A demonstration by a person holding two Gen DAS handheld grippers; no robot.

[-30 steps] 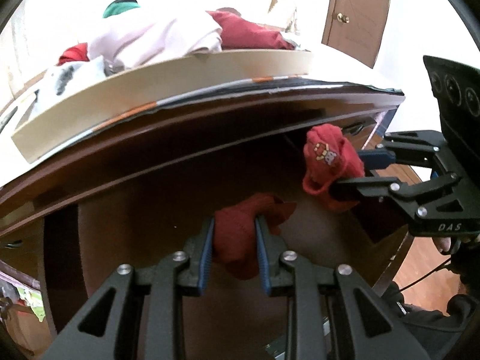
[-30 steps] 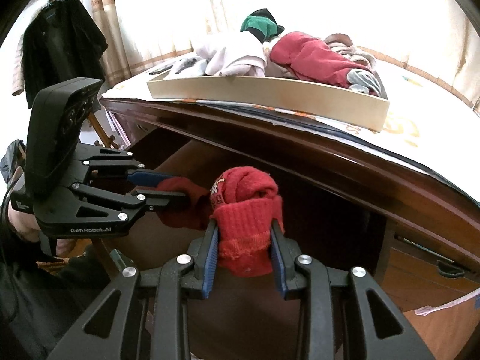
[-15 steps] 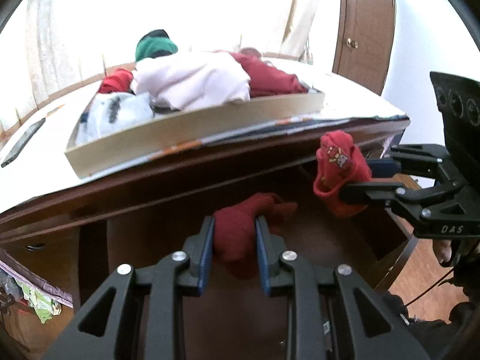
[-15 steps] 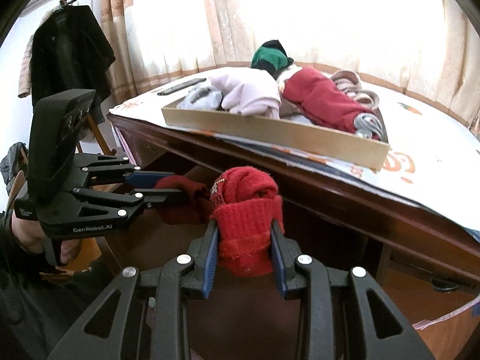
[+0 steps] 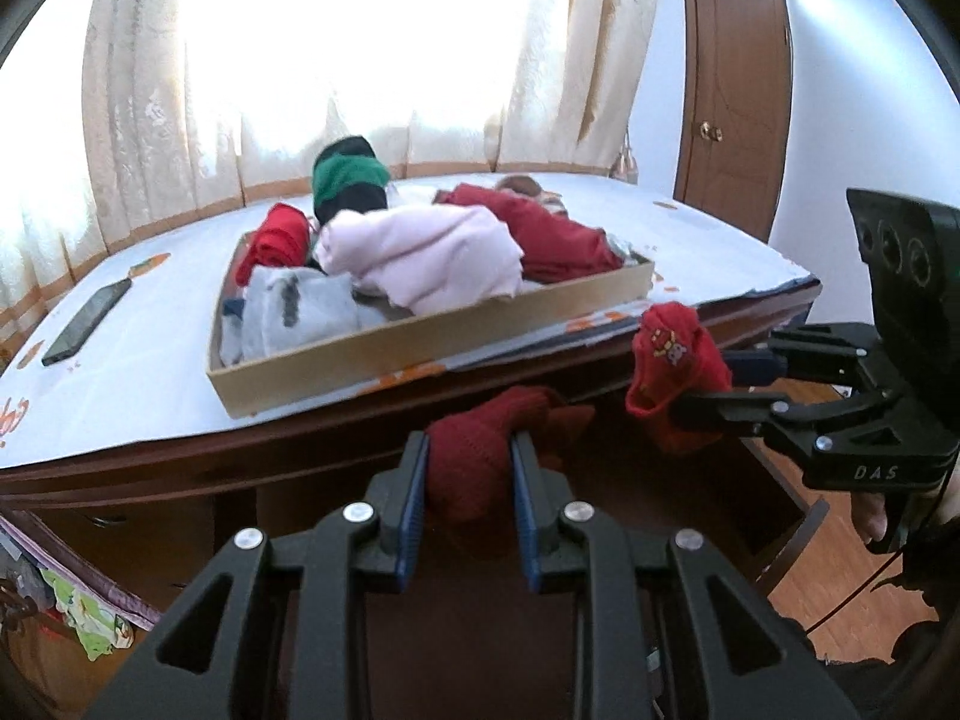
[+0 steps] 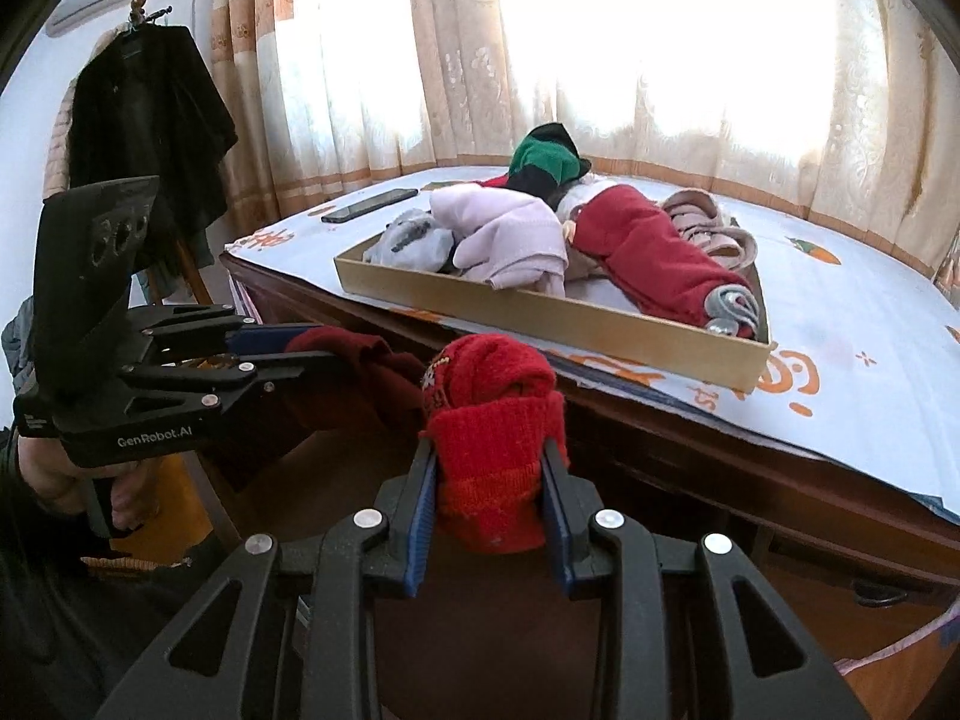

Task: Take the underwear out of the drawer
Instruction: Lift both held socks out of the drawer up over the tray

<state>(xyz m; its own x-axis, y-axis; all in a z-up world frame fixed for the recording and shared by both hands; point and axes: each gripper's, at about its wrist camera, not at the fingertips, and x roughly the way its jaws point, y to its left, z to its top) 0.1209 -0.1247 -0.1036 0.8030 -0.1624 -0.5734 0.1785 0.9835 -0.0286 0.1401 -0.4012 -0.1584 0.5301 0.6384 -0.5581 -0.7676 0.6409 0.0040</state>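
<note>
Gripping a dark red garment [image 5: 474, 468], the left gripper's [image 5: 468, 480] jaws press its sides; the right gripper's [image 6: 489, 480] jaws clamp a bright red garment [image 6: 492, 420], cardboard tray [image 6: 540, 306] lying beyond both.

I read "DAS" in pale letters on the black plastic body of the right gripper [image 5: 699, 387], seen from my left wrist view. From my right wrist view, "GenRobot.AI" stands in white on the black plastic body of the left gripper [image 6: 312, 351]. The orange marks printed on the white sheet covering the brown wooden desk [image 6: 792, 468], near its front edge, I cannot read.
</note>
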